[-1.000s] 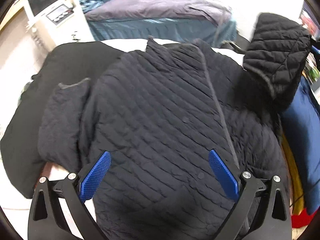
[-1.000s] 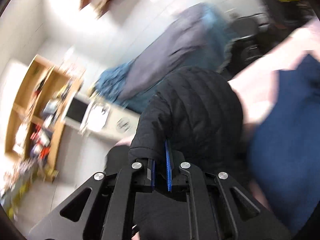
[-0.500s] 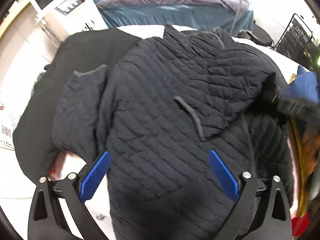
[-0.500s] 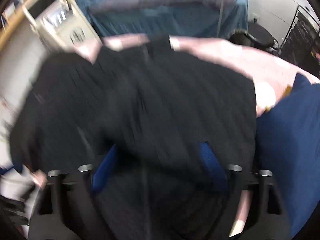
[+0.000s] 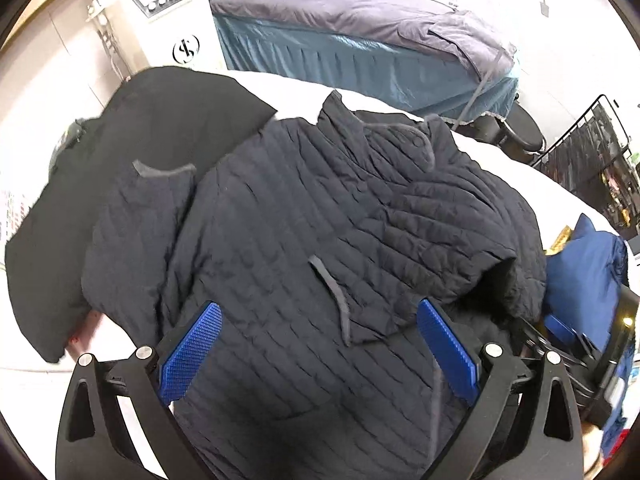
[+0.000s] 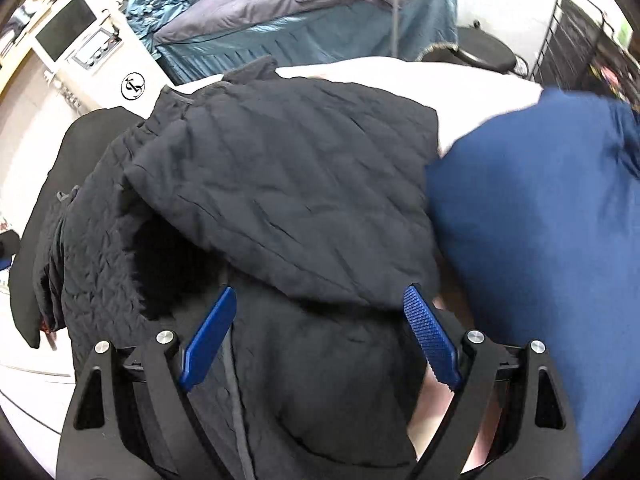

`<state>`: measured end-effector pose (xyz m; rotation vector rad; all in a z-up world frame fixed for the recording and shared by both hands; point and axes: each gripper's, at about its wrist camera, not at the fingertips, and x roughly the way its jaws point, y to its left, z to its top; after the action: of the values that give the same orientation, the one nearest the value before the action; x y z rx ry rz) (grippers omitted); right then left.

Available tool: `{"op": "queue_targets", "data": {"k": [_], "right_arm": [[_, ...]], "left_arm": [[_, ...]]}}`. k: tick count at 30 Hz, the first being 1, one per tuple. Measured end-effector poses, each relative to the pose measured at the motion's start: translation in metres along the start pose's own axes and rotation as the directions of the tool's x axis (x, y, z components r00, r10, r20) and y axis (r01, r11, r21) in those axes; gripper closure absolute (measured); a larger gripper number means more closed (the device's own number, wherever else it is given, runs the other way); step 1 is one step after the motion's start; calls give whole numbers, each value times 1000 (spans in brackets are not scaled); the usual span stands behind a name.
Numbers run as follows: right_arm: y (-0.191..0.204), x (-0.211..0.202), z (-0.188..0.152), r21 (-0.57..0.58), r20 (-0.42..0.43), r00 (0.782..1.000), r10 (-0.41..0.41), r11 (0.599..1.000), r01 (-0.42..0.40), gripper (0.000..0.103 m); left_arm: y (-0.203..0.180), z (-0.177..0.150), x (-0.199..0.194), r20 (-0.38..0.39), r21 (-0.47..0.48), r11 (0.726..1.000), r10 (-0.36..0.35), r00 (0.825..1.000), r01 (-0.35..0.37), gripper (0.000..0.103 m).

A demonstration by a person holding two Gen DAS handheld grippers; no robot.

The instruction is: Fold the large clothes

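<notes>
Left gripper point(image 5: 320, 352) hangs low in the frame, blue pads spread wide, nothing between them but the quilted jacket point(image 5: 280, 240) lying underneath. Right gripper point(image 6: 320, 340) shows the same: fingers apart, gripping nothing, poised over the jacket point(image 6: 280, 184). The jacket fills the middle of both views, spread on a white surface point(image 5: 520, 176), its right sleeve point(image 5: 420, 232) folded across the chest, cuff near centre frame. A black garment point(image 5: 160, 120) lies at its left, a blue garment point(image 6: 540, 220) at right. A bed with purple cover point(image 5: 360, 12) runs along the top.
</notes>
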<state>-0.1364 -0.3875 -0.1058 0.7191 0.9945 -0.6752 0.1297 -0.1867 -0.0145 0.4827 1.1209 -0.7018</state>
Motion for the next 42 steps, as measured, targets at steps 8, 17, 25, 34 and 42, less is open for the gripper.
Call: {"op": "queue_targets", "data": {"k": [8, 17, 25, 34, 42], "right_arm": [[-31, 10, -29, 217, -71, 986, 150, 967, -131, 18], [-13, 2, -34, 164, -90, 993, 71, 985, -55, 18], [-8, -11, -50, 121, -106, 994, -26, 992, 38, 18], [-7, -18, -43, 123, -58, 997, -50, 991, 57, 18], [9, -18, -3, 80, 5, 1000, -29, 996, 28, 18]], "left_arm": [[36, 11, 31, 1, -19, 1000, 16, 1000, -16, 7], [24, 10, 133, -219, -61, 992, -126, 968, 115, 7], [-38, 6, 193, -264, -11, 996, -90, 960, 90, 24], [-10, 26, 108, -4, 174, 985, 21, 1000, -20, 91], [40, 26, 115, -44, 184, 972, 159, 986, -148, 65]]}}
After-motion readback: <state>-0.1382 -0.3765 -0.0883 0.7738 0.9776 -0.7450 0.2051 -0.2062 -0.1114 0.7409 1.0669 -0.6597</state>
